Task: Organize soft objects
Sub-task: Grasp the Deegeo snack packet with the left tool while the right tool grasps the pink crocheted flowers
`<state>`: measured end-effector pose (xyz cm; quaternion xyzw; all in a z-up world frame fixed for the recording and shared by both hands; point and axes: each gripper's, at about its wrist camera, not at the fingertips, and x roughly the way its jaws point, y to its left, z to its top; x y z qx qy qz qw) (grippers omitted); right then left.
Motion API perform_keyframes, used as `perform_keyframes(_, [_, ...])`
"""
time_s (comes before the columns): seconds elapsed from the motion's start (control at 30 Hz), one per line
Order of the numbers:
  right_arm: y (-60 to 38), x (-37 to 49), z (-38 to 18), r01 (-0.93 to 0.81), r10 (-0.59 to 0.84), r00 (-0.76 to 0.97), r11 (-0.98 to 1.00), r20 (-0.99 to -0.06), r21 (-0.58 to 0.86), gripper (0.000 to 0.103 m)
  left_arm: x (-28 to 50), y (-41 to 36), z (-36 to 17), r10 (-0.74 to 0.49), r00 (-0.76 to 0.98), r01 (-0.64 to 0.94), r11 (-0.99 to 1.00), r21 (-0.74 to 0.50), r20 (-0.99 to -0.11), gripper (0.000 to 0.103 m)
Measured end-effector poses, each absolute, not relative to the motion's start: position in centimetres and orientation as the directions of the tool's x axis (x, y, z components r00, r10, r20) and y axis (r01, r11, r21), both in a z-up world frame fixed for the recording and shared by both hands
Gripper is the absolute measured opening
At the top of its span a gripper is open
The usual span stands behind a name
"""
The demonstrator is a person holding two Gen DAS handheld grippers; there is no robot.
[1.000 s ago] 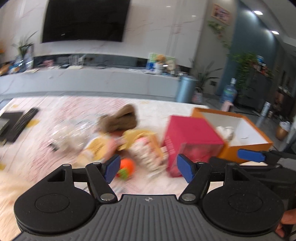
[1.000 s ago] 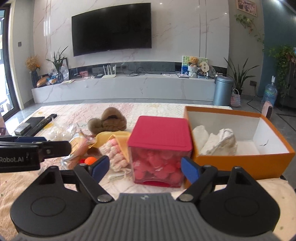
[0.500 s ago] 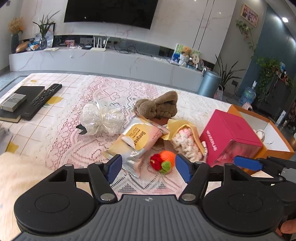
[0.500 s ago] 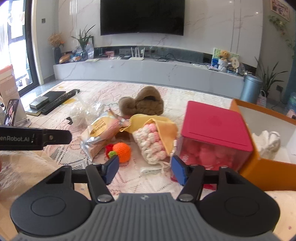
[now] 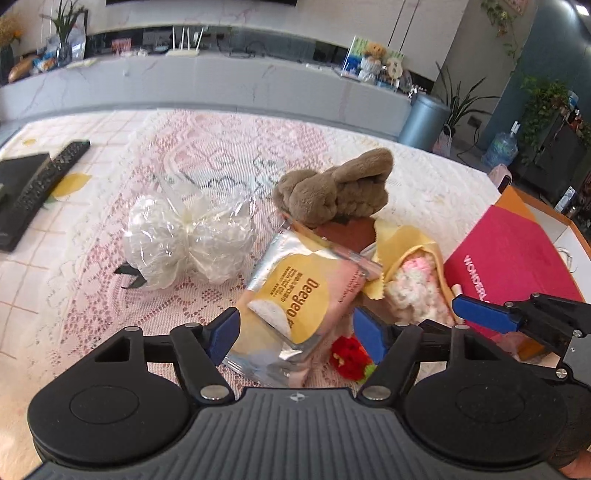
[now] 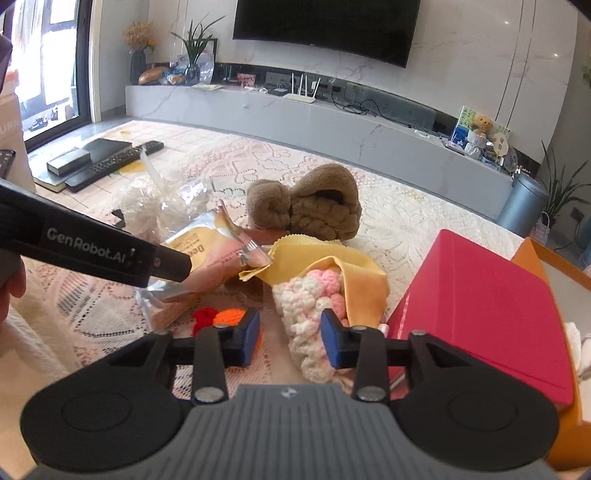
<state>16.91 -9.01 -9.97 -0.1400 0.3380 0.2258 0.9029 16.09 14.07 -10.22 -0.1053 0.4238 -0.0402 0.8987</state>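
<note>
Black remote control (image 6: 110,165) beside dark book (image 6: 90,153), wall-mounted television (image 6: 325,27)

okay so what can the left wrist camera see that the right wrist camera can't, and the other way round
Only the left wrist view: the clear plastic bundle unobstructed, and one blue finger of the right gripper from the side.

Only the right wrist view: the wall TV, the right gripper with jaws closing around the pink and white crochet piece, and the orange part of the knitted toy.

Both: the brown plush, the Deegeo snack packet, the yellow cloth, the red box.
</note>
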Motion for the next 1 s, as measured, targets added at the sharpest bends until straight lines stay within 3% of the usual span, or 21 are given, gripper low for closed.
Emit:
perform_keyframes(0.37, [-7.7,17.9,-12.4,-0.502,0.271,0.684,0.849,-0.677,-0.167,0.036,18.0,12.9,-11.9,-0.113,0.596,0.036,0.993,-0.114,-0.795,0.095])
perform_keyframes(0.6, [-7.2,17.3,-13.0,-0.483,0.226,0.721,0.842,-0.655,-0.241,0.036,18.5,11.5,-12.7,-0.085,0.568,0.074,0.996,-0.051,-0.819,0.095])
perform_keyframes(0.73, [-6.9,17.5,-13.5,-0.468,0.204,0.740,0.841,-0.641,-0.272,0.035,18.4,12.0,-12.7,-0.086,0.573,0.044,0.996,-0.074,-0.815,0.078])
perform_keyframes(0.77, [-6.8,17.6,-13.6,-0.466,0.198,0.742,0.840,-0.641,-0.280,0.033,18.3,12.1,-12.7,-0.089,0.575,0.041,0.996,-0.080,-0.813,0.074])
perform_keyframes(0.8, [-6.7,17.6,-13.8,-0.460,0.185,0.745,0.838,-0.641,-0.292,0.022,18.1,12.1,-12.6,-0.088,0.578,0.039,0.996,-0.081,-0.811,0.072])
perform_keyframes(1.0, [-7.4,16.9,-12.5,-0.473,0.215,0.752,0.835,-0.623,-0.282,0.014,17.2,12.4,-11.6,-0.111,0.601,0.031,0.993,-0.116,-0.792,0.052])
